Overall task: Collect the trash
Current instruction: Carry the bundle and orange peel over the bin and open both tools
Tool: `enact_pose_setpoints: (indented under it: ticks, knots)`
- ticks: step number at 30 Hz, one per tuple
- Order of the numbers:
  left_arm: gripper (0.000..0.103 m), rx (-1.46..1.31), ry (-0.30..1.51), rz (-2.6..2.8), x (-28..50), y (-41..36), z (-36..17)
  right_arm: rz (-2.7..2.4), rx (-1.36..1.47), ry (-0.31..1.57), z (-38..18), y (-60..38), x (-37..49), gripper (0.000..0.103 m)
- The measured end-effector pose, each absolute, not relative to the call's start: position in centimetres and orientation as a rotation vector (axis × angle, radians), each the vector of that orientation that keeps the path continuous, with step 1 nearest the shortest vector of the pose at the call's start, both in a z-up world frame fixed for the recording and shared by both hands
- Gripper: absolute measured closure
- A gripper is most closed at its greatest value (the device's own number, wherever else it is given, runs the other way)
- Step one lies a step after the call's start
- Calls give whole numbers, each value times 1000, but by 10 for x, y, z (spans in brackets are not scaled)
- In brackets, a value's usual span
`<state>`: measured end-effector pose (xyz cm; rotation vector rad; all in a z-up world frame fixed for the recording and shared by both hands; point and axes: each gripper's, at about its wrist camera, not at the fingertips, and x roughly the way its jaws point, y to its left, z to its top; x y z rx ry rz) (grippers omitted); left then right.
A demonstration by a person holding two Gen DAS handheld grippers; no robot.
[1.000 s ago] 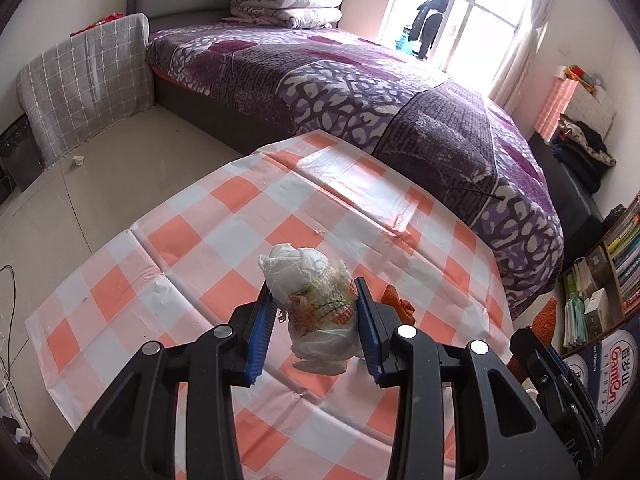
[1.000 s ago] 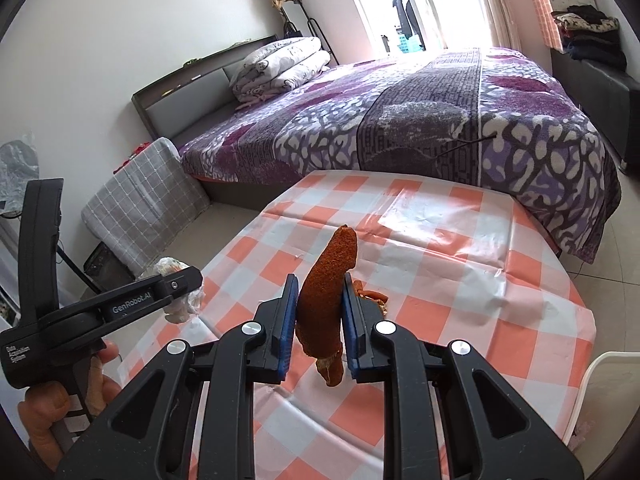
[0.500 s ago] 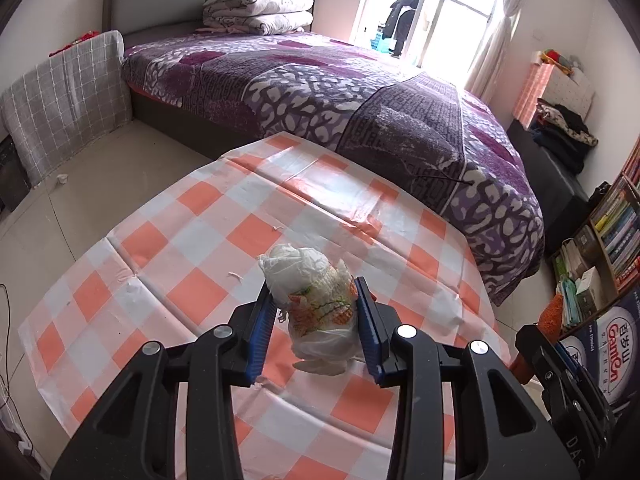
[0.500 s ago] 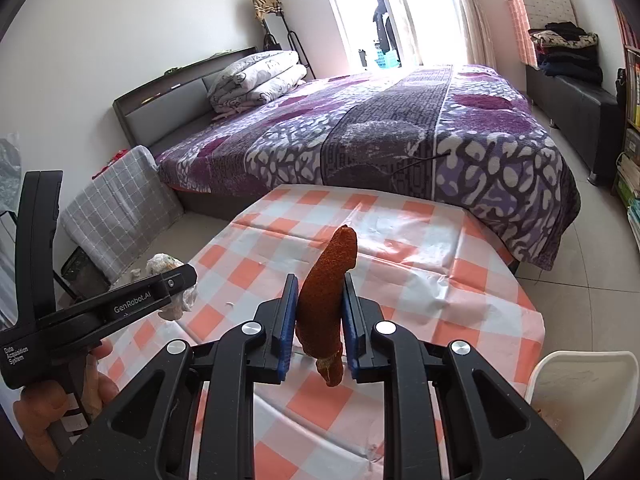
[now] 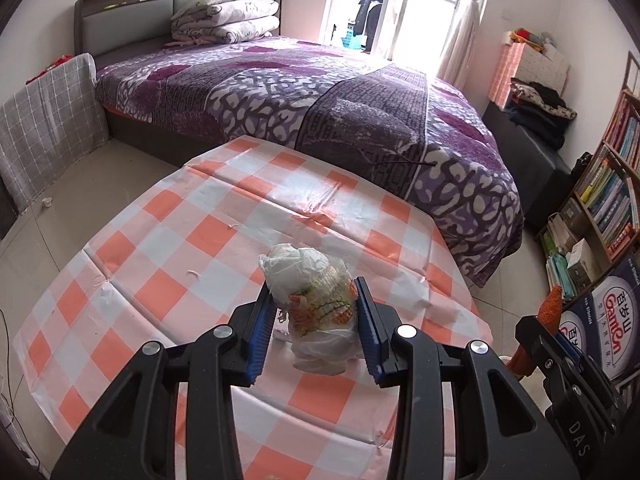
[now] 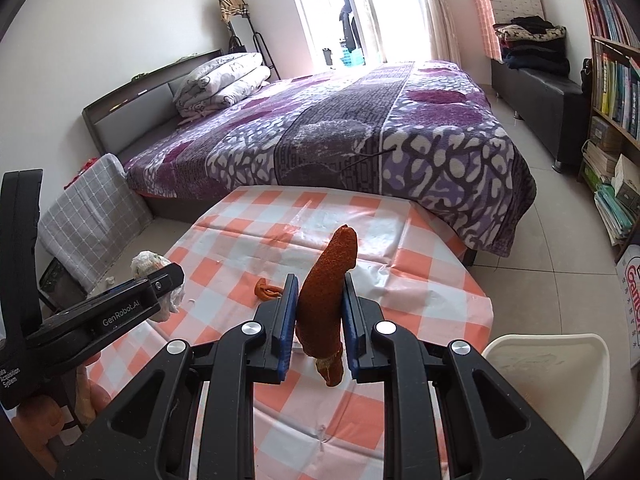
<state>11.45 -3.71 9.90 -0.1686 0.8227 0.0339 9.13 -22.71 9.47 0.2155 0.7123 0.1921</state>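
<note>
Now both loads are lifted above the checked desk [image 6: 420, 280]: left tongs [image 5: 316, 322] clamp the crumpled bag [image 5: 316, 300], right tongs [image 6: 318, 314] clamp the orange peel [image 6: 328, 296], next probably carrying both to the white bin [image 6: 548, 364] beside the desk.

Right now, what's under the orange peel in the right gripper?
Under the orange peel, held in the right gripper, is the checked tablecloth. A small orange scrap lies to its left. The gripper hides the cloth directly below.
</note>
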Motion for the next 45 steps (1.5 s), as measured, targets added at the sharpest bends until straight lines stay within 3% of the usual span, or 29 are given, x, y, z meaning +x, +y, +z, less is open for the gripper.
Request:
enact_pose_setpoints:
  ticks: [31, 34, 36, 39, 45]
  knots:
    - [64, -8, 863, -255, 91, -176, 81, -366, 351, 843, 74, -399, 33, 80]
    - [64, 15, 870, -295, 85, -194, 77, -395, 368, 834, 75, -413, 25, 69]
    - [64, 28, 876, -323, 82, -205, 75, -422, 369, 815, 77, -421, 18, 52]
    - [64, 35, 894, -368, 76, -221, 71, -465, 391, 779, 82, -434, 8, 37]
    - [64, -1, 987, -501, 68, -250, 56, -543, 438, 711, 92, -455, -7, 26]
